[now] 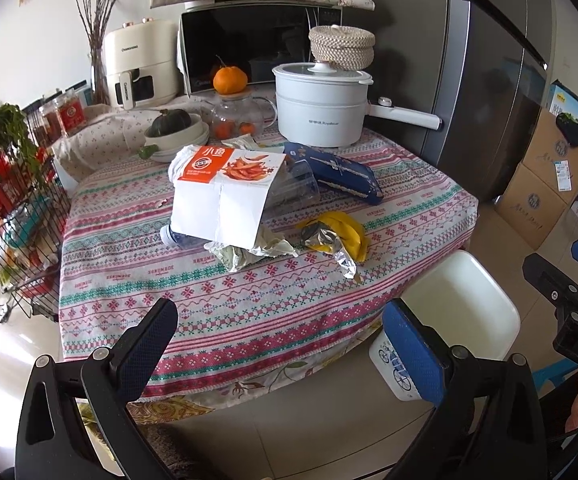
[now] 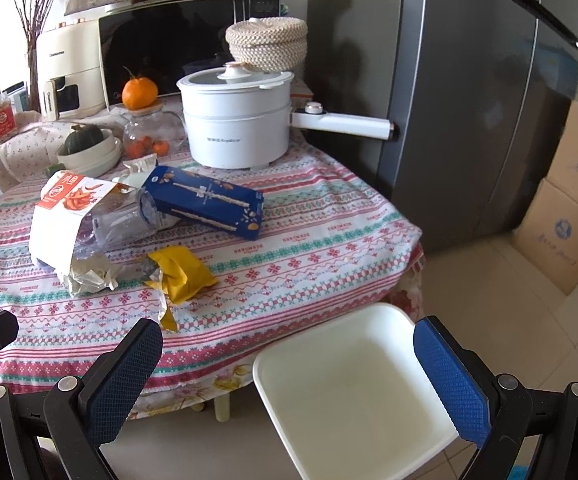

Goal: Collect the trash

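We hold both tools released and empty short of the table (image 1: 249, 304): the left tool (image 1: 281, 344) over its near edge, the right tool (image 2: 289, 376) over a white bin (image 2: 353, 392) standing on the floor just beside the table. The trash lies mid-cloth: an orange-and-white snack carton (image 1: 225, 192) resting on a clear plastic bottle (image 2: 125, 220), a blue box (image 2: 205, 200), a yellow foil wrapper (image 1: 341, 232) and crumpled paper (image 1: 249, 250). A white electric pot (image 1: 317, 108) stands behind.
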`<state>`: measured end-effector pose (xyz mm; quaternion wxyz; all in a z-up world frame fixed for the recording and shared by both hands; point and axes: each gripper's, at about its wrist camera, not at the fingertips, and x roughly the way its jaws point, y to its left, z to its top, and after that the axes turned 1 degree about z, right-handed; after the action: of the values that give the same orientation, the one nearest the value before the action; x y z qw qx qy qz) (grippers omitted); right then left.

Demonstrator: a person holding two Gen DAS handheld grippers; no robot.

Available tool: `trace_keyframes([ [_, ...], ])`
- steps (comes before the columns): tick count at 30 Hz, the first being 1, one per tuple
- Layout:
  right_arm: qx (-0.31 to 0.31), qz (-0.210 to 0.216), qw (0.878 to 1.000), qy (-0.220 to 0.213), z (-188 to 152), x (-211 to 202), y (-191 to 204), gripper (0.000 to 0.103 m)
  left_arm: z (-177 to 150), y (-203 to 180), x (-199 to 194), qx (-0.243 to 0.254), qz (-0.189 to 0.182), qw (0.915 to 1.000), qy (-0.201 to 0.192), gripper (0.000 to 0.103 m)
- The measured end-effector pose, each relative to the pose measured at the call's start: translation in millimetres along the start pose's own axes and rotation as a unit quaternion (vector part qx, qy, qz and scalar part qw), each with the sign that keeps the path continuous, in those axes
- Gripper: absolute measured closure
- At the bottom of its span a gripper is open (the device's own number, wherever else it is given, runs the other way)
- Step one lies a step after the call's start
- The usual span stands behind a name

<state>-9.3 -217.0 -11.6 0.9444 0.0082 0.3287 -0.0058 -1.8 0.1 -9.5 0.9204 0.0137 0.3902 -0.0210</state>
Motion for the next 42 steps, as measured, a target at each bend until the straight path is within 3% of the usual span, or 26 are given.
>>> trace_keyframes([
  [42,-0.017,-0.005,1.0,0.007,-2.6,5.2,9.1,0.0,0.5,3.0,-3.7,0.003,0.006,0.9999,-0.007,0.0],
])
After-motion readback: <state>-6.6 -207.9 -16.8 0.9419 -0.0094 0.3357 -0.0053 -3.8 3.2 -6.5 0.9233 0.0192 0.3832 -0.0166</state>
